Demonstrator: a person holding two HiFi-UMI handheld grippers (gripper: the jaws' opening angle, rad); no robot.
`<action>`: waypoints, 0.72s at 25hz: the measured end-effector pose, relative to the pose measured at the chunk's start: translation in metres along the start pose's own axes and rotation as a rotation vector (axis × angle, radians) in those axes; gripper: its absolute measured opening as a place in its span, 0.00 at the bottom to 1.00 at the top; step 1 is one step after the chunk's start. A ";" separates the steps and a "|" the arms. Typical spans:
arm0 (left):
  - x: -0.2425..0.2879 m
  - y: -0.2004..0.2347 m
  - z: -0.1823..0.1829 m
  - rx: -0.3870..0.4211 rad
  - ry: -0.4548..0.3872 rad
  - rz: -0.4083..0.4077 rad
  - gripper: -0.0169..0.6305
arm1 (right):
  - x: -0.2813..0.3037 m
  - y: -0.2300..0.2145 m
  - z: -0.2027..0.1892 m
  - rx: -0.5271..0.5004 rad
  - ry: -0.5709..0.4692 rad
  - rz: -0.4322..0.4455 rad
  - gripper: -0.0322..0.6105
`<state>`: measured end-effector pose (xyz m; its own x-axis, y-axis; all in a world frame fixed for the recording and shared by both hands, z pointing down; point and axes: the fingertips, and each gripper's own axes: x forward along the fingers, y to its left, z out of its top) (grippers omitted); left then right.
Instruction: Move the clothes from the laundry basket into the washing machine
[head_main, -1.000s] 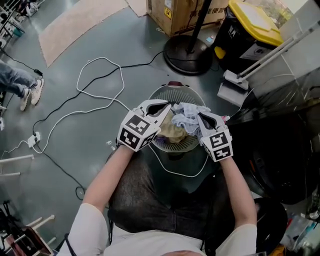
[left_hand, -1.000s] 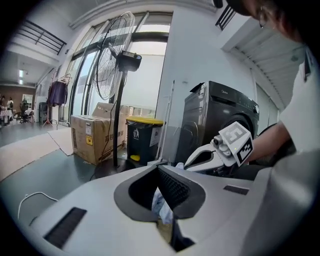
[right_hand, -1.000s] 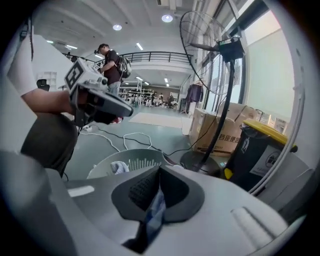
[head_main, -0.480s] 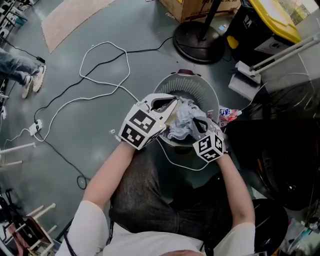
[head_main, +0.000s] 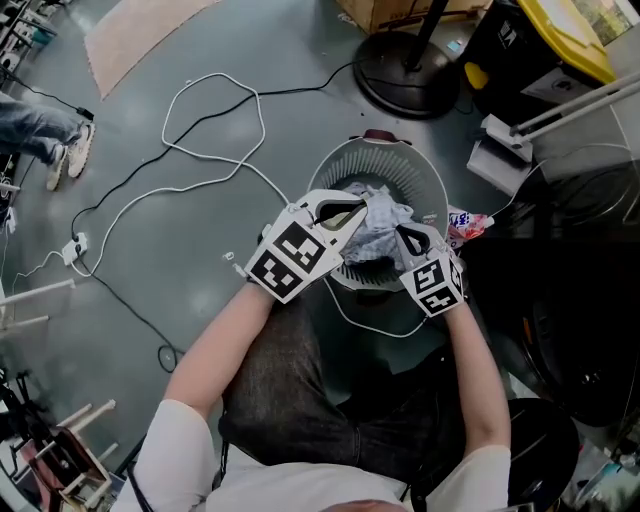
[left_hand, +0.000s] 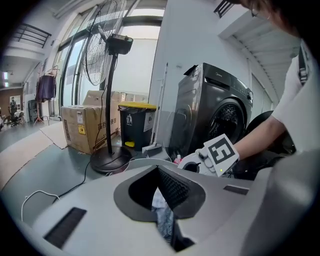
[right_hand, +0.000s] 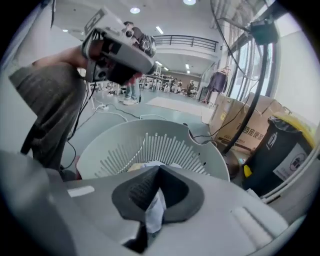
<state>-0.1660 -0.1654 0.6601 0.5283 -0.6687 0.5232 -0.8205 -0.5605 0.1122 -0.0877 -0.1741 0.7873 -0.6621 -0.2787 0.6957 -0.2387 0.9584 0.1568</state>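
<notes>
Head view: clothes (head_main: 382, 222) are gripped over the middle of the basket (head_main: 425, 180) by the left gripper (head_main: 352, 213) and the right gripper (head_main: 402, 236). Left gripper view: the jaws are closed on the clothes, with the washing machine (left_hand: 215, 112) seen beyond. Right gripper view: the jaws are clamped on the clothes above the basket.

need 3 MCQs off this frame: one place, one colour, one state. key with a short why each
1. Where are the pale clothes?
A. In the washing machine
B. Over the laundry basket
C. Flat on the floor

2. What colour is the bin lid?
A. Yellow
B. Red
C. Green

3. How do the left gripper and right gripper stand?
A. Both open
B. Both shut on the clothes
C. Only the left one shut

Key:
1 B, the head view shows them bunched over the basket.
2 A, the lid at the top right is yellow.
3 B, each gripper view shows cloth pinched between closed jaws.
</notes>
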 end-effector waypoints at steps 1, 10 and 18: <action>0.001 0.000 -0.001 -0.001 0.004 -0.011 0.04 | -0.007 -0.004 0.009 0.026 -0.027 -0.004 0.07; 0.033 -0.034 -0.021 0.087 0.085 -0.205 0.54 | -0.078 -0.037 0.074 0.096 -0.174 -0.039 0.06; 0.051 -0.043 -0.016 0.186 -0.044 -0.304 0.79 | -0.130 -0.034 0.116 0.125 -0.294 0.001 0.06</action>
<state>-0.1075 -0.1681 0.6952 0.7543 -0.4761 0.4520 -0.5730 -0.8135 0.0993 -0.0763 -0.1775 0.6099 -0.8349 -0.3011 0.4606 -0.3114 0.9486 0.0558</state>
